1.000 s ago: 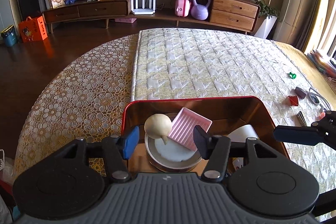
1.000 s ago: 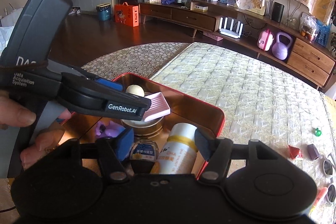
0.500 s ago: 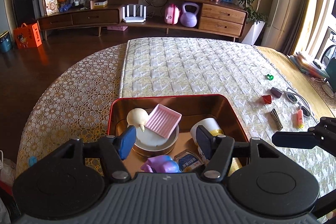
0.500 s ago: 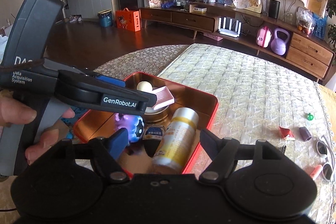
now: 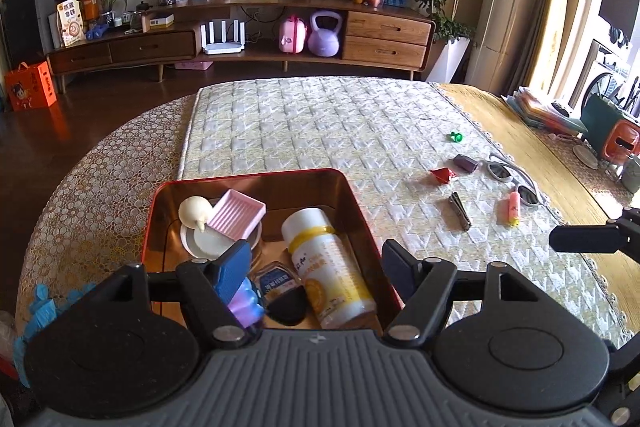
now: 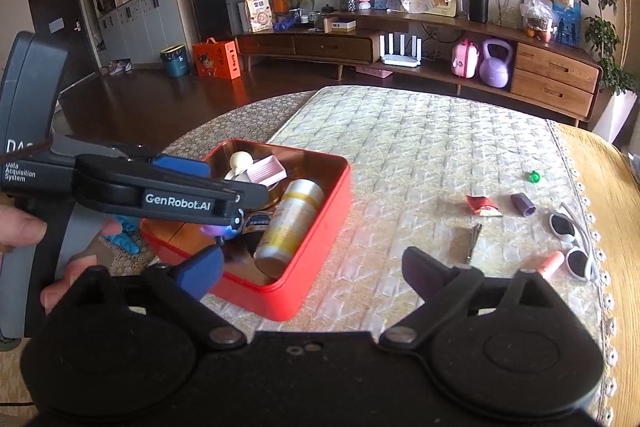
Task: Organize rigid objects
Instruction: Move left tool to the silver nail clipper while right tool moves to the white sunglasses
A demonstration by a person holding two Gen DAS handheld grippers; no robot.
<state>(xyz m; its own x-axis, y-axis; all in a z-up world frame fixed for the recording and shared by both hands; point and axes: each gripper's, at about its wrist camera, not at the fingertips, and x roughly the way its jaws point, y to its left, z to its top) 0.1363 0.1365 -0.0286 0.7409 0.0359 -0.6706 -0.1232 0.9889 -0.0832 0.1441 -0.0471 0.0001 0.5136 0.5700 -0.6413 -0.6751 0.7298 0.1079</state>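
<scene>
Right wrist view: hand (image 6: 24,231) at left edge grips left claw (image 5: 316,269). Both views: red tin (image 6: 316,227) left of centre on table (image 5: 320,131). Left claw and right claw (image 6: 312,267) are opening, holding nothing.

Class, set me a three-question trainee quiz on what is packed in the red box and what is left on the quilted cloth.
1. True or false: the white bottle with the yellow band lies on its side inside the red metal box.
2. Which item lies outside the box? A. pink ribbed soap dish B. metal nail clipper C. cream round ball
3. Fill in: the white-framed sunglasses lie beside the orange ____.

Key: 1 true; 2 B; 3 tube.
</scene>
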